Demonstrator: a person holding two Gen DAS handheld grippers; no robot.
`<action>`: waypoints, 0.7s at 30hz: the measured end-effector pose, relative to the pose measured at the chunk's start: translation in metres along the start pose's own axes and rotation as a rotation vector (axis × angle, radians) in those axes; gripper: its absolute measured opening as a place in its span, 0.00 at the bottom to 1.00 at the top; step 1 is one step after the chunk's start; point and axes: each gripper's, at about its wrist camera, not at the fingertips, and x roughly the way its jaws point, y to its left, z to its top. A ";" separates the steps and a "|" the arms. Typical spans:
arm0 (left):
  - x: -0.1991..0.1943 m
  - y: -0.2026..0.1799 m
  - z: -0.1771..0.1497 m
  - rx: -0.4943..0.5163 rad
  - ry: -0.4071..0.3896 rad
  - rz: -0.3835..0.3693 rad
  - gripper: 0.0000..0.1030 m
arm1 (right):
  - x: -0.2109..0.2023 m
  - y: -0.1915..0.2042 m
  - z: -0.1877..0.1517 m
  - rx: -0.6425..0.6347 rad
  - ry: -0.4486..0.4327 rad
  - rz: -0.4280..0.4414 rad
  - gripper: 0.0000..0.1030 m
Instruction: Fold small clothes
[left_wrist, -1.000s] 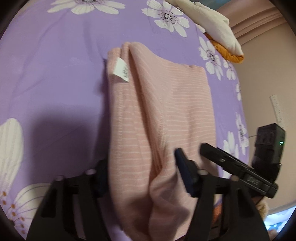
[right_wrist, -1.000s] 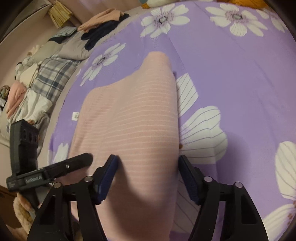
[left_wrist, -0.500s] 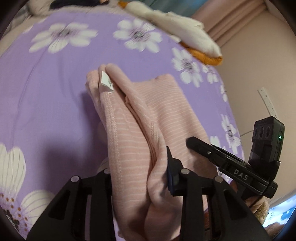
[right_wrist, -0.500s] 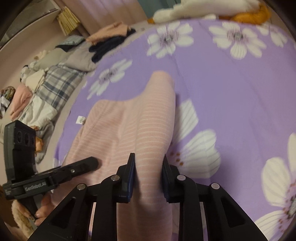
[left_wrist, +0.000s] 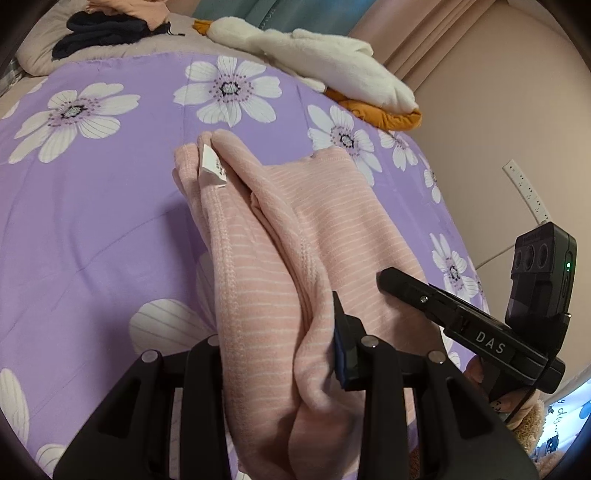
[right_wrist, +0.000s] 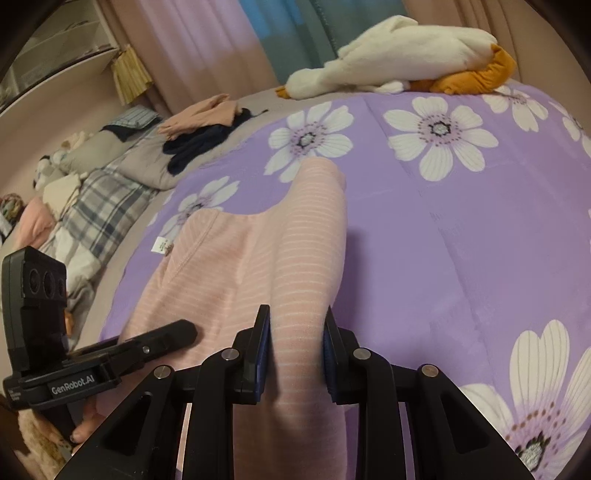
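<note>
A pink garment with thin white stripes (left_wrist: 303, 236) lies on the purple flowered bedspread (left_wrist: 92, 221), its near end raised off the bed. A white label (left_wrist: 211, 167) sticks out at its far left corner. My left gripper (left_wrist: 280, 354) is shut on a thick bunch of the near hem; its left finger is mostly hidden by the cloth. In the right wrist view the same garment (right_wrist: 258, 258) hangs from my right gripper (right_wrist: 297, 354), which is shut on the other near corner, blue pads pressing the cloth from both sides. Each gripper shows at the edge of the other's view.
A white and orange plush toy (left_wrist: 332, 70) lies at the far edge of the bed. Dark and peach clothes (right_wrist: 199, 133) are piled at the far left beside a plaid blanket (right_wrist: 92, 206). A beige wall (left_wrist: 498, 110) bounds the right side.
Both grippers closed on the near edge of the pink garment and lifted it. The cloth is now bunched and raised, and more of the room beyond the bed has come into view.
</note>
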 end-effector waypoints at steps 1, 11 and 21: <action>0.006 0.002 -0.001 -0.004 0.013 0.005 0.32 | 0.003 -0.004 -0.001 0.007 0.007 -0.003 0.26; 0.051 0.017 -0.010 -0.020 0.131 0.057 0.35 | 0.035 -0.023 -0.017 0.035 0.099 -0.064 0.26; 0.052 0.022 -0.013 -0.040 0.123 0.107 0.54 | 0.041 -0.029 -0.026 0.063 0.130 -0.102 0.27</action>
